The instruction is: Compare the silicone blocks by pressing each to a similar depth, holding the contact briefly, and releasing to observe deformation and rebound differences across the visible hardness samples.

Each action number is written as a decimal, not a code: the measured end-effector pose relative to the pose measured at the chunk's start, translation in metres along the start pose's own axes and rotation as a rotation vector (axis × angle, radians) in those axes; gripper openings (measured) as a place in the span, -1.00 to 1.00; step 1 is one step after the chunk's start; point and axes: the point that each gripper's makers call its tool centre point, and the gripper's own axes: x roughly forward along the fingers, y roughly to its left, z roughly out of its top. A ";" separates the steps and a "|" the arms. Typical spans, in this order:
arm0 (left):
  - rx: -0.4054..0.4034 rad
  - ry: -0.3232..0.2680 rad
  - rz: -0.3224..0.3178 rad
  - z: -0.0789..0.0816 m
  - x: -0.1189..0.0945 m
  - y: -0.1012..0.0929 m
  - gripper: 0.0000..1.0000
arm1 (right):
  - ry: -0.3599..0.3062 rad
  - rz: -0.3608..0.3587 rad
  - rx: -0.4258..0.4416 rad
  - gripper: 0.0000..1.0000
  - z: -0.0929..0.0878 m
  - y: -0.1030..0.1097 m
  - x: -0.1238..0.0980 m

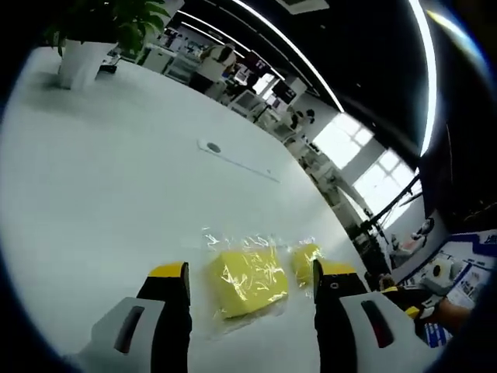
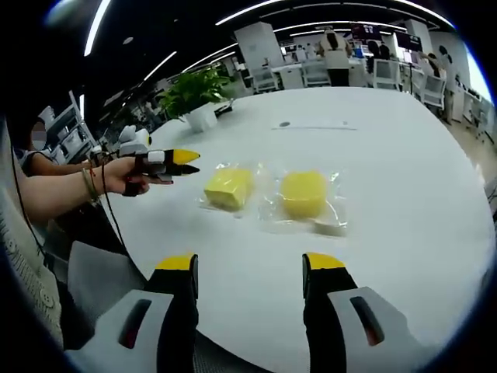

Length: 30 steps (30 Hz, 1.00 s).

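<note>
The left gripper hangs over the tabletop's edge, fingers spread apart. Two bagged yellow silicone blocks — a square block and a round block — lie side by side mid-tabletop. The right gripper hovers nearer, fingers wide apart.

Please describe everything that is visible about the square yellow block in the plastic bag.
The square yellow block is a flat, pale yellow slab with squared corners; it looks like silicone. It is sealed in a clear, wrinkled plastic bag that catches glints of light. It lies flat on the white table, beside a rounder yellow block in its own bag. The left gripper hovers close to it without touching; nothing presses it, and it shows no dent.
</note>
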 end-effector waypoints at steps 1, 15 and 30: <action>-0.001 0.002 0.001 0.000 0.001 0.001 0.26 | 0.003 -0.001 0.000 -0.01 -0.001 0.000 0.000; -0.059 0.015 -0.015 0.003 0.032 0.017 0.24 | 0.047 -0.015 0.012 -0.02 -0.006 -0.009 0.004; -0.266 -0.013 -0.117 0.010 0.063 0.036 -0.16 | 0.086 -0.026 0.026 -0.03 -0.010 -0.016 0.011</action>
